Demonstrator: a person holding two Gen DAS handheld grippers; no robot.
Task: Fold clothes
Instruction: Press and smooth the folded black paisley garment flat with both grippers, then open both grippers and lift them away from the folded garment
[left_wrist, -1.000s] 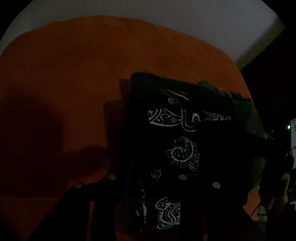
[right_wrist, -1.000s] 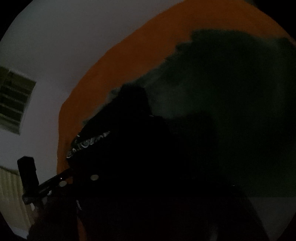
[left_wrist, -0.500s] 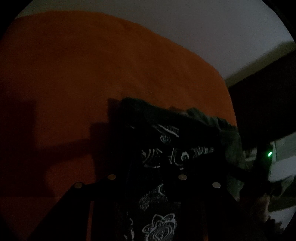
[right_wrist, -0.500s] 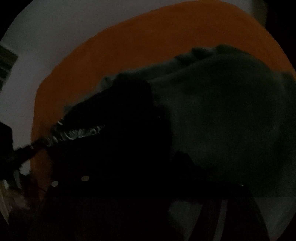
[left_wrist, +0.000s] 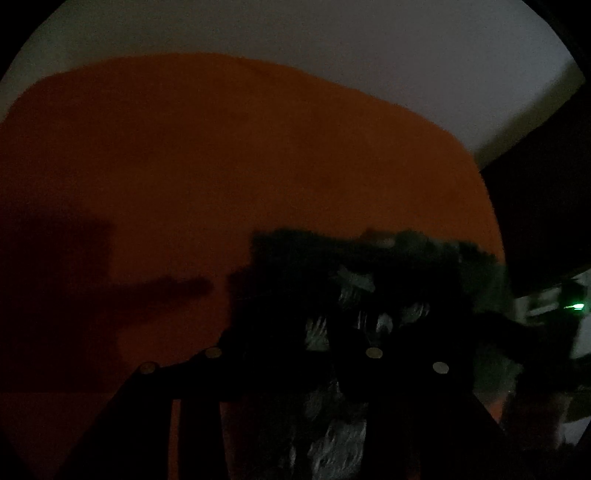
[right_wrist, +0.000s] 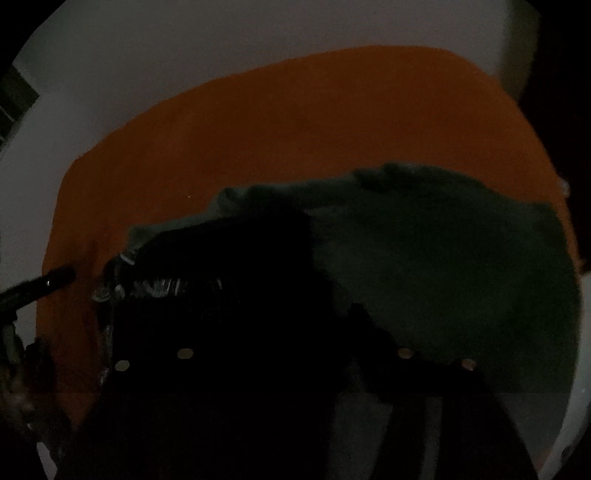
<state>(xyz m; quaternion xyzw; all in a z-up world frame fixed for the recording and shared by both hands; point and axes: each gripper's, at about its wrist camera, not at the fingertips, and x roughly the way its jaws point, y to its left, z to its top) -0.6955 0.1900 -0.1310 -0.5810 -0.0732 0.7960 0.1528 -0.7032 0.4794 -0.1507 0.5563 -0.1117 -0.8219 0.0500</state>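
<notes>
A dim orange cloth surface (left_wrist: 258, 166) fills both views. On it lies a black garment with white paisley print (left_wrist: 351, 332) overlapping a dark green garment (right_wrist: 443, 266). The left gripper (left_wrist: 291, 354) and right gripper (right_wrist: 295, 354) hang over the black fabric; whether either grips it is too dark to tell.

I see my left black two-finger gripper (left_wrist: 295, 332) and right black two-finger gripper (right_wrist: 295, 332) only as dark silhouettes; jaw spacing seems unreadable.

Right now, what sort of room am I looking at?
Probably a dim room at home: an orange cloth covers a flat surface by a pale wall, with a printed black garment and a green one on it.
</notes>
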